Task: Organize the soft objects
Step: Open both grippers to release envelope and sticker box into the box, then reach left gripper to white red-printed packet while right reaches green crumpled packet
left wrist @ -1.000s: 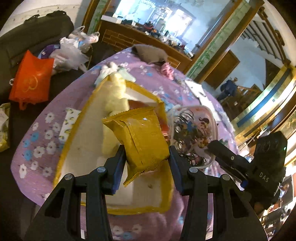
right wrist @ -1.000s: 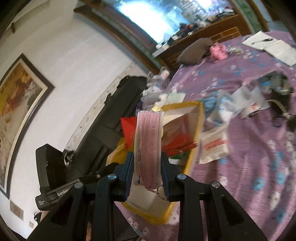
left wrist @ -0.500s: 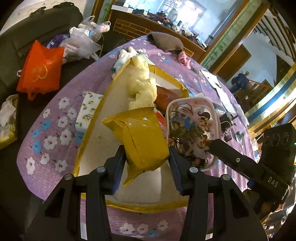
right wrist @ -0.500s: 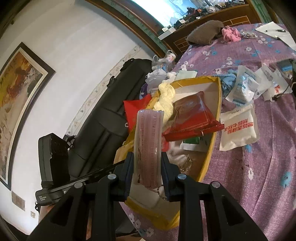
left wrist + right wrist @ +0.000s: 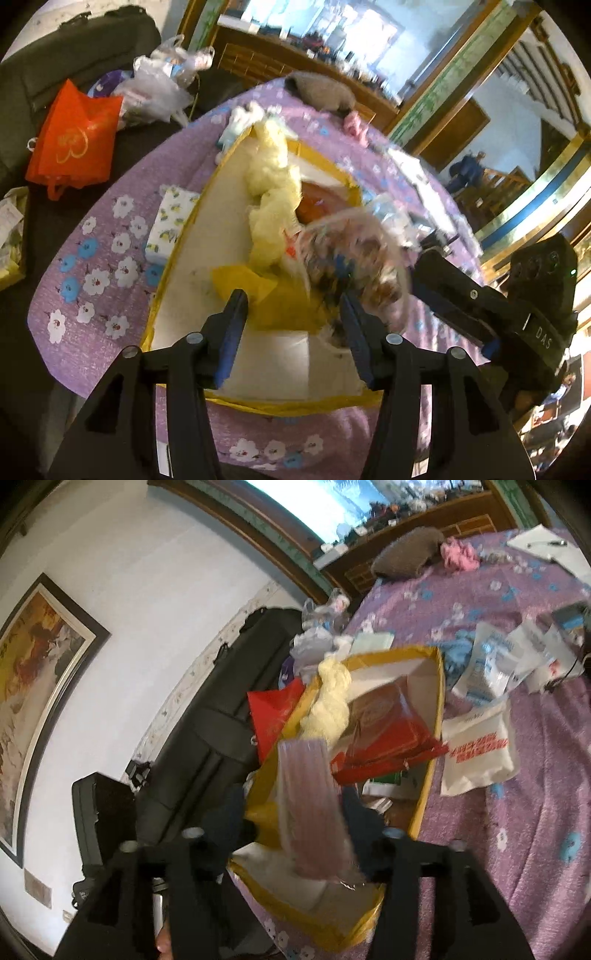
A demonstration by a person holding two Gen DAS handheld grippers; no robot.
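Note:
A yellow-rimmed white box (image 5: 177, 266) stands on the purple flowered tablecloth (image 5: 103, 288). It holds a pale yellow plush (image 5: 273, 192) and a red packet (image 5: 391, 731). My left gripper (image 5: 293, 306) hangs over the box's near end, jaws opening. The yellow packet (image 5: 280, 299) lies loose in the box below them, free of the pads. My right gripper (image 5: 295, 805) is beside it over the same end, jaws also opening. The pink patterned pouch (image 5: 310, 805) is blurred and tilted between them, clear of the pads, and shows as a blur (image 5: 351, 258) in the left wrist view.
An orange bag (image 5: 74, 136) and plastic bags (image 5: 155, 88) lie on the dark sofa to the left. A flowered tissue pack (image 5: 170, 225) sits by the box's left wall. White packets (image 5: 476, 753) lie right of the box. A grey woolly heap (image 5: 406, 554) lies at the far end.
Both grippers' jaws have widened. The yellow packet dropped out of the left jaws into the box. The pink pouch, upright and clamped before, now leans loose between the right jaws.

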